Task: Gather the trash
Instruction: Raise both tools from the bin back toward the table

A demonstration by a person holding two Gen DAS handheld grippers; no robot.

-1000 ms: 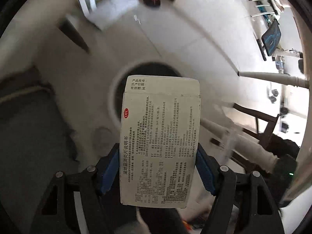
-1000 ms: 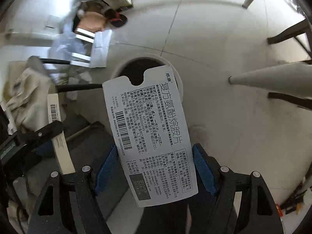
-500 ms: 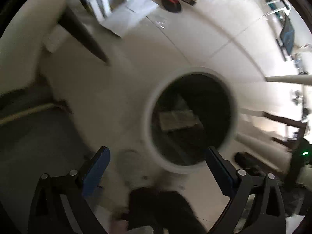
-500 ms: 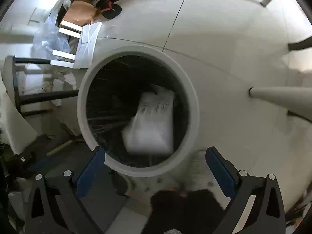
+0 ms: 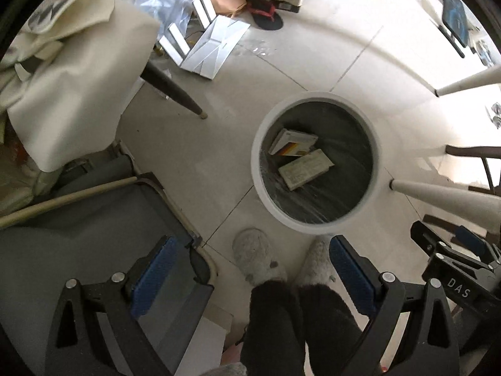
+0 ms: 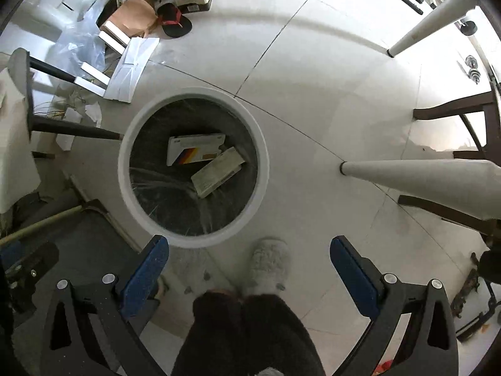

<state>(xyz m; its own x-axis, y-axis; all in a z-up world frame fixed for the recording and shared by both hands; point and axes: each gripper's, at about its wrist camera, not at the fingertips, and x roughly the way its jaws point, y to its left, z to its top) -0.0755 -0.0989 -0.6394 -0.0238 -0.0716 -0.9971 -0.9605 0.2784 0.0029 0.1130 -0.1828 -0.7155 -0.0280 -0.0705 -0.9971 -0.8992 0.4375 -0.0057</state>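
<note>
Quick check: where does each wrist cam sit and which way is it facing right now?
Left wrist: on the left hand-held gripper, aimed down at the floor; round white bin upper right; open fingers, slippered feet and dark trousers show.
Right wrist: on the right hand-held gripper, aimed down; bin left of centre; open fingers, slippers, trousers show.
Shared: the bin, the striped box and printed box inside it.

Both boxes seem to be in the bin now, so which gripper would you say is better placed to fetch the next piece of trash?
Neither clearly. The left gripper and right gripper are both open and empty above the bin, where both boxes lie. No further trash is identifiable.
</note>
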